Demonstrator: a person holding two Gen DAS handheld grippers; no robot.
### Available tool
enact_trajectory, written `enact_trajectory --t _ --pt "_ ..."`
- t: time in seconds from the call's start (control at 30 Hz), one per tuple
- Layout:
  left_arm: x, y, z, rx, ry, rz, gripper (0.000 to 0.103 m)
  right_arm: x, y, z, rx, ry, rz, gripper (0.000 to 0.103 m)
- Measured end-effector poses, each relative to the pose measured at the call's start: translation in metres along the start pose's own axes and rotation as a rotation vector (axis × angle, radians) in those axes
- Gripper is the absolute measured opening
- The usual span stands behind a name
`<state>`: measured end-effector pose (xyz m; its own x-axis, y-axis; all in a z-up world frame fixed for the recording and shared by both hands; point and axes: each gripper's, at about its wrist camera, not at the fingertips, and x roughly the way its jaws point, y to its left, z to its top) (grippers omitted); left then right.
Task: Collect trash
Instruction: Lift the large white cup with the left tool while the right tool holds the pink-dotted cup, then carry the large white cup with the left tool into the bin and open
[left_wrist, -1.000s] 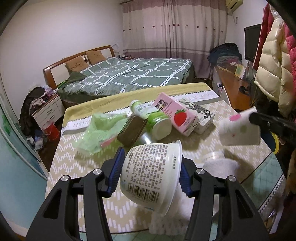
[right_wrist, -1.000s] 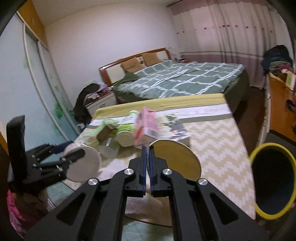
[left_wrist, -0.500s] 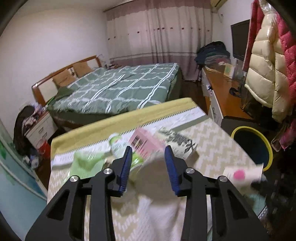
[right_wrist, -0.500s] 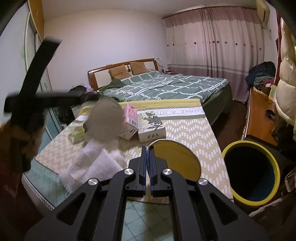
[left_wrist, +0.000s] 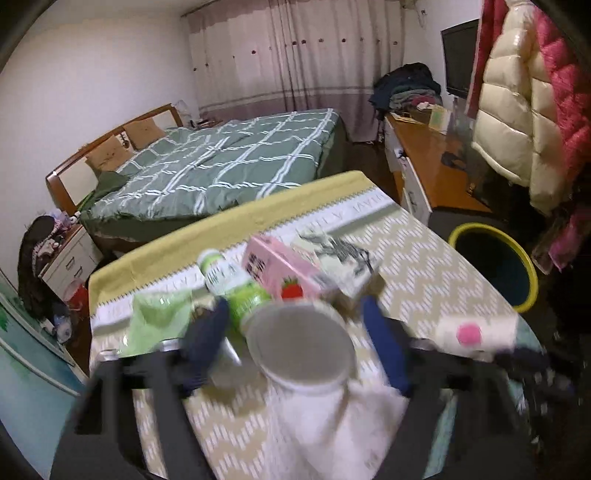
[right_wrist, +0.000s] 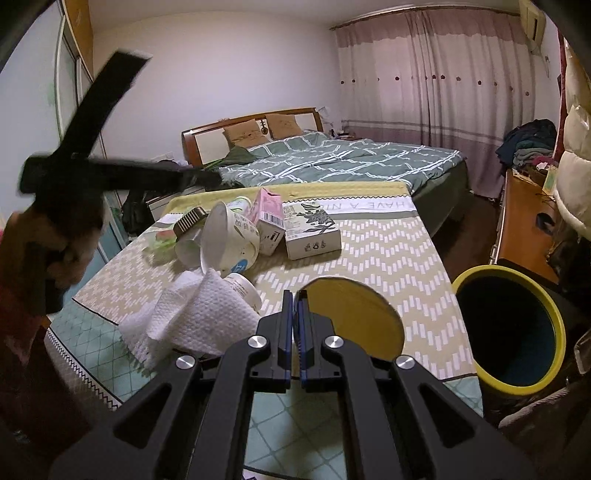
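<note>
Two grippers work over a table (right_wrist: 388, 254) spread with a zigzag-patterned cloth. In the left wrist view the left gripper (left_wrist: 295, 341), blurred, fills the lower centre; its blue fingers (left_wrist: 207, 339) have just been opening and now stand wide apart, and the white paper bowl (left_wrist: 299, 347) shows between them, mouth toward the camera, with neither pad pressing on it. The right wrist view shows that bowl (right_wrist: 229, 236) lying tipped on its side at centre left of the frame, against the heap of trash: a pink strawberry carton (right_wrist: 267, 219), a white printed box (right_wrist: 312, 230), a green-labelled bottle (left_wrist: 236, 286) and a green plastic bag (left_wrist: 155, 317). Crumpled white paper towel (right_wrist: 192, 321) lies below the bowl, toward the lower left, over another small white cup (right_wrist: 243, 290).

The right gripper (right_wrist: 294, 306), at lower centre of its view, has its fingers clenched on the edge of a round lid (right_wrist: 354, 317), gold-coloured on this side. In the left wrist view the same lid (left_wrist: 476, 332) appears at the right edge, white with a pink spot. A yellow-rimmed bin (right_wrist: 509, 328) stands on the floor at the right, just beside the table.
</note>
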<state>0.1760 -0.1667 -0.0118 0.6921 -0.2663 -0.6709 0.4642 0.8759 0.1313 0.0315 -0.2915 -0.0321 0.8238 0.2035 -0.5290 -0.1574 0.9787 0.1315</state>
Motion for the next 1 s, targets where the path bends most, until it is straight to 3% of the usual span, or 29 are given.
enact_trajectory --t 0.1,0.23,0.47,0.77,1.0 --pt "0.006 -0.011 -0.016 0.018 0.05 -0.045 0.07 0.002 0.001 0.0 0.001 0.004 -0.001 0.003" --pt "0.038 -0.017 -0.023 -0.019 0.144 -0.1 0.038 0.005 0.005 -0.002 -0.007 0.02 -0.007 0.003" --pt "0.069 -0.019 -0.023 -0.061 0.182 -0.109 0.007 0.007 0.009 -0.006 -0.022 0.035 -0.005 0.003" --pt "0.041 -0.021 -0.005 -0.015 0.096 -0.021 0.006 0.005 0.011 -0.011 -0.035 0.031 -0.011 0.003" --pt "0.008 -0.035 0.035 0.046 0.011 -0.032 0.006 0.001 0.015 -0.015 -0.06 0.015 -0.023 0.003"
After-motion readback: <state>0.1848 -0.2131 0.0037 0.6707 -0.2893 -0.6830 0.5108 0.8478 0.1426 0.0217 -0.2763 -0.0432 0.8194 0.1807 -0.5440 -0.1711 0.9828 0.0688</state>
